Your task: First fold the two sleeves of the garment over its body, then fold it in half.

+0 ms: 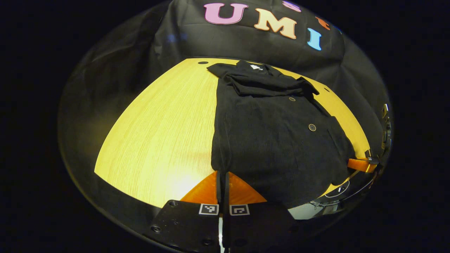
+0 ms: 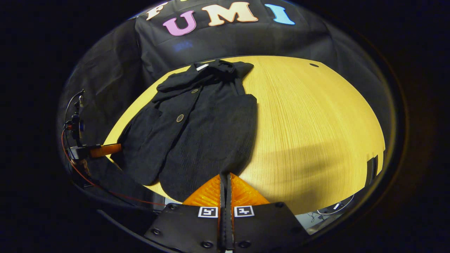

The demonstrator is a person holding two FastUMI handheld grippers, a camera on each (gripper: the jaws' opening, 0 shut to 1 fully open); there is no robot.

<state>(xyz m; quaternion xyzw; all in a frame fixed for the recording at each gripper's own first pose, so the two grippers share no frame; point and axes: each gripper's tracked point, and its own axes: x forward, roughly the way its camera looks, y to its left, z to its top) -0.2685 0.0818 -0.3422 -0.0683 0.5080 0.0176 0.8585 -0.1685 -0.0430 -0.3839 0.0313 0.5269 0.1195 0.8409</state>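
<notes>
Black corduroy jacket (image 1: 274,133) spread flat on a yellow wood-grain table (image 1: 158,137), collar toward the far edge by the booth's black cloth wall (image 1: 246,42), hem toward the near edge. Sleeves folded across the upper body in a bundle just below the collar (image 1: 253,66). Two round buttons (image 1: 312,127) down the front placket. Seen again in the right gripper view, jacket (image 2: 197,130) on the left half of the table (image 2: 316,119), with a broad bare stretch of wood to its right.

Left gripper (image 1: 222,179), orange fingers closed with only a thin slit between them, tips at the jacket's near hem corner; black fabric appears to sit in the slit, pinched. Right gripper (image 2: 225,181), orange fingers likewise pressed together at the other hem corner, a strip of dark cloth caught between them. Each gripper also visible from the other's camera, at the jacket's side edge: right gripper at the right rim of the left gripper view, left gripper at the left rim of the right gripper view, trailing a red cable (image 2: 105,188).

Table edge curved, rounded at the far side, small dark hole (image 2: 314,65) near that rim. Open wood on both sides of the garment; black cloth close behind the far edge.
</notes>
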